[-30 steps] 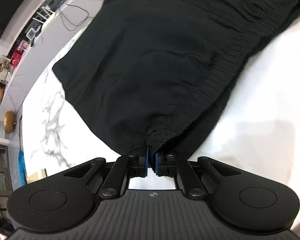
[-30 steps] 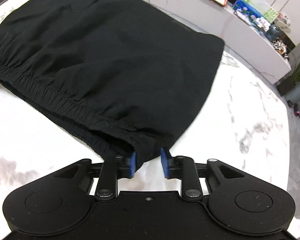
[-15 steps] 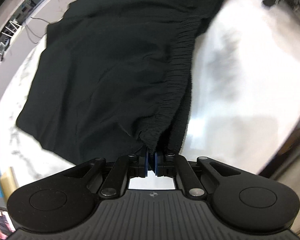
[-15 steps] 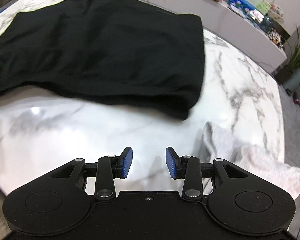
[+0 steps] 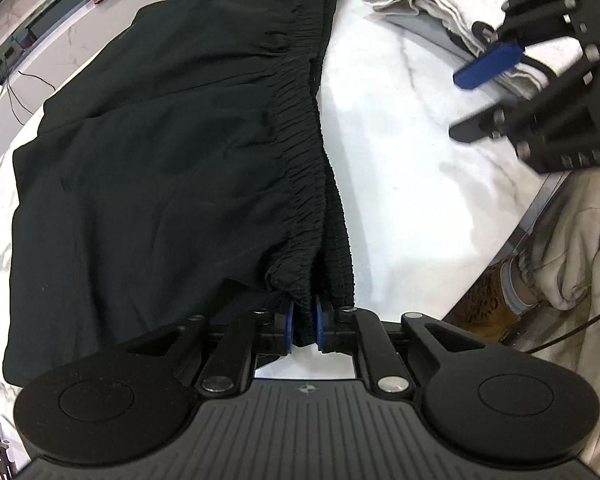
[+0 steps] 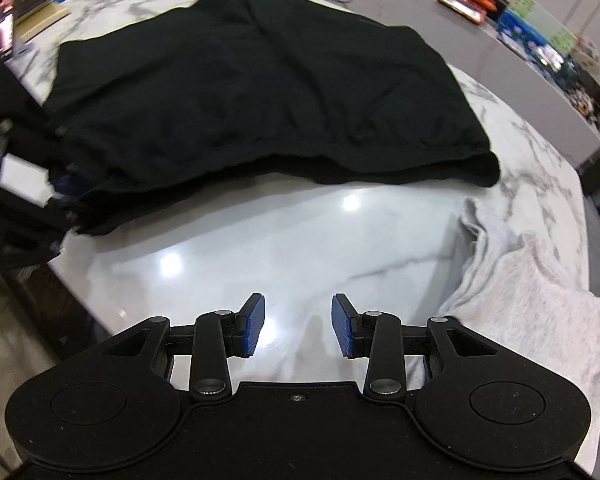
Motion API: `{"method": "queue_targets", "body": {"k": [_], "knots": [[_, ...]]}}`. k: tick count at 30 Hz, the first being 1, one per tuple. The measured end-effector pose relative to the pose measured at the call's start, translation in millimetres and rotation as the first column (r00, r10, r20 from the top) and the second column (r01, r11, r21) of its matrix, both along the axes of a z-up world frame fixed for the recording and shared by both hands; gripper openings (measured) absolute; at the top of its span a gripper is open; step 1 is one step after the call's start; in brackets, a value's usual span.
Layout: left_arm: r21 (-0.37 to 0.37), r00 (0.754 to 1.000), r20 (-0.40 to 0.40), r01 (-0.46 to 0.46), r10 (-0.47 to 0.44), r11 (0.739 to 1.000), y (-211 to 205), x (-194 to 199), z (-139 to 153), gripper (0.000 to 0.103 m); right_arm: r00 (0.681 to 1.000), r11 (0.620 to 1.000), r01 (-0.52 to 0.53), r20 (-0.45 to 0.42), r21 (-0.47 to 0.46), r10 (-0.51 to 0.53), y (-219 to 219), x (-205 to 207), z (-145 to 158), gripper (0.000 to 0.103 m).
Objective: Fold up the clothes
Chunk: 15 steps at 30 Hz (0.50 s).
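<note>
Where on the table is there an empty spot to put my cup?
The bare marble between the black shorts and the grey clothes, beneath the open right gripper, is free. It is crowded at the waistband end, where the left gripper, jaws opening, has cloth between them.

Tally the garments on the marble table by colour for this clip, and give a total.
Black: 1, the black shorts with an elastic waistband, whose waistband corner sits between the left gripper as its jaws open.
Light grey: 1, the crumpled light grey knit garment beside the open, empty right gripper.
Total: 2
</note>
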<state>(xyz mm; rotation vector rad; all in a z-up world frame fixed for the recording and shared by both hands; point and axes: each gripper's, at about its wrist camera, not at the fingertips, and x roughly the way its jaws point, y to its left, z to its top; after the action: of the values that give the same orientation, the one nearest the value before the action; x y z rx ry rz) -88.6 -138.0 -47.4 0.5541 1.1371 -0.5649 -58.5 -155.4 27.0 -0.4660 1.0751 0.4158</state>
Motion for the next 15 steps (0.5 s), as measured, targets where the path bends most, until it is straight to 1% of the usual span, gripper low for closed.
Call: {"method": "queue_targets", "body": {"k": [2, 4, 6, 8, 9, 11, 14, 15], "knots": [[-0.028, 1.0, 0.001, -0.004, 0.004, 1.0, 5.2, 1.0, 3.9, 0.018, 0.999, 0.999, -0.041, 0.004, -0.007, 0.041, 5.6, -5.7, 1.0, 0.036], [-0.044, 1.0, 0.012, -0.001, 0.002, 0.999, -0.2, -8.7, 7.3, 0.022, 0.997, 0.997, -0.071, 0.005, -0.016, 0.071, 12.0, -8.9, 1.0, 0.036], [-0.058, 1.0, 0.029, 0.006, -0.004, 0.998, 0.2, -12.2, 16.0, 0.036, 0.996, 0.995, -0.094, 0.008, -0.018, 0.094, 15.0, -6.6, -0.7, 0.036], [-0.09, 0.999, 0.037, 0.024, -0.021, 0.996, 1.4, -15.9, 21.1, 0.048, 0.991, 0.992, -0.13, 0.017, -0.002, 0.13, 21.7, -9.4, 2.7, 0.036], [-0.138, 0.999, 0.017, 0.045, -0.043, 0.989, 4.5, -18.7, 26.1, 0.048, 0.989, 0.989, -0.145, 0.02, 0.005, 0.145, 24.6, -10.7, 4.2, 0.036], [-0.157, 0.998, 0.009, 0.057, -0.056, 0.986, 6.4, -20.7, 31.1, 0.048, 0.982, 0.982, -0.188, 0.027, 0.009, 0.187, 31.1, -12.2, 5.3, 0.036], [-0.111, 0.997, 0.043, 0.065, -0.06, 0.992, 11.7, -19.6, 35.0, 0.048, 0.964, 0.964, -0.265, 0.036, 0.007, 0.264, 42.6, -16.2, 7.0, 0.037], [-0.084, 0.997, 0.054, 0.066, -0.062, 0.994, 15.2, -17.3, 35.4, 0.048, 0.955, 0.956, -0.293, 0.039, 0.005, 0.293, 47.0, -18.1, 7.8, 0.038]]}}
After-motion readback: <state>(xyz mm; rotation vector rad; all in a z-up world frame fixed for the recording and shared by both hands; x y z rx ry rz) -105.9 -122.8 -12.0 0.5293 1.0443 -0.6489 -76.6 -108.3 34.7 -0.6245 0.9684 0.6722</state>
